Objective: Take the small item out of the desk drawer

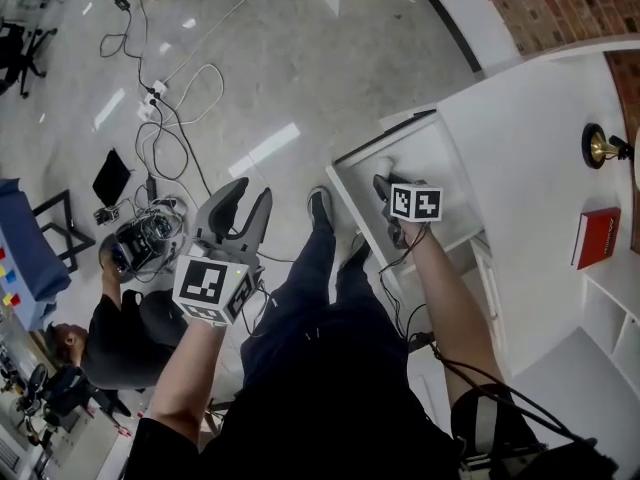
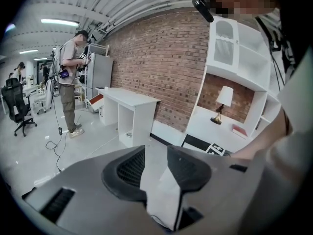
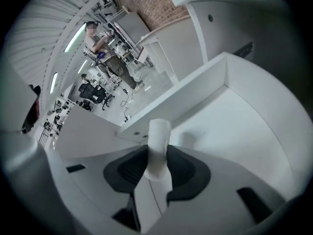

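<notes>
left gripper [image 1: 250, 190]: jaws apart, nothing between them, only floor shows through the gap [image 2: 156, 151]. Held over the floor, left of the person's legs, well apart from the desk.
right gripper [image 1: 384, 182]: down inside the open drawer [image 1: 440, 163], pointing steeply down. Jaws closed on the white cylinder [image 3: 159, 136], a pad against each side.
white cylinder: small, plain white, pokes up past the jaw tips. It sits inside the drawer, near its left wall. Can't tell whether its lower end touches the drawer floor [image 3: 244, 126].
drawer: white, pulled out from the desk [image 1: 530, 138] toward the person.
desk top: lamp base [image 1: 598, 146] at the far right, red book [image 1: 597, 236] nearer, well apart from the drawer.
floor: cables [image 1: 175, 108] at far left.
</notes>
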`<action>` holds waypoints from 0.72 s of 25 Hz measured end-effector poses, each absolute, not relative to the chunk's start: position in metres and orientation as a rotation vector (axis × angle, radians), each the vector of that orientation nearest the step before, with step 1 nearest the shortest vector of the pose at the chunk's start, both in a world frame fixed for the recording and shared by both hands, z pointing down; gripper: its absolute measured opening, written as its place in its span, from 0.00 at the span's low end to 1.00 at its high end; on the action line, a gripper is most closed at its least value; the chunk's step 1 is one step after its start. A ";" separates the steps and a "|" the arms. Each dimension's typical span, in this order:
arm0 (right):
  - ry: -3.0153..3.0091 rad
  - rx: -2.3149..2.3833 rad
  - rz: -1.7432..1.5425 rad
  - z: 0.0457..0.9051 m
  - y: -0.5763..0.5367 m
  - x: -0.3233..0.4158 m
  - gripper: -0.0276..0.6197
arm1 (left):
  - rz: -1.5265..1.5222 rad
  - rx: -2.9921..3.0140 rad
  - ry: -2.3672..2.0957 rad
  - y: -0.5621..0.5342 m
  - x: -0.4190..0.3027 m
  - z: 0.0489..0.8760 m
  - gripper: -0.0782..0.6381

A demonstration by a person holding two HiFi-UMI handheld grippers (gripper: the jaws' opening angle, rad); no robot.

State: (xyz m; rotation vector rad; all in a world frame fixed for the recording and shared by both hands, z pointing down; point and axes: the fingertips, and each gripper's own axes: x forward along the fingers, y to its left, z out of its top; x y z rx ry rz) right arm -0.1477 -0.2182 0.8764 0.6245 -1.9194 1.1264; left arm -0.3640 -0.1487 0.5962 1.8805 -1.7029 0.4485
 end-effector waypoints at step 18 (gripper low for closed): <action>-2.269 0.914 0.744 0.658 -0.212 -0.044 0.23 | 0.240 2.046 -1.751 -0.144 -0.267 0.502 0.30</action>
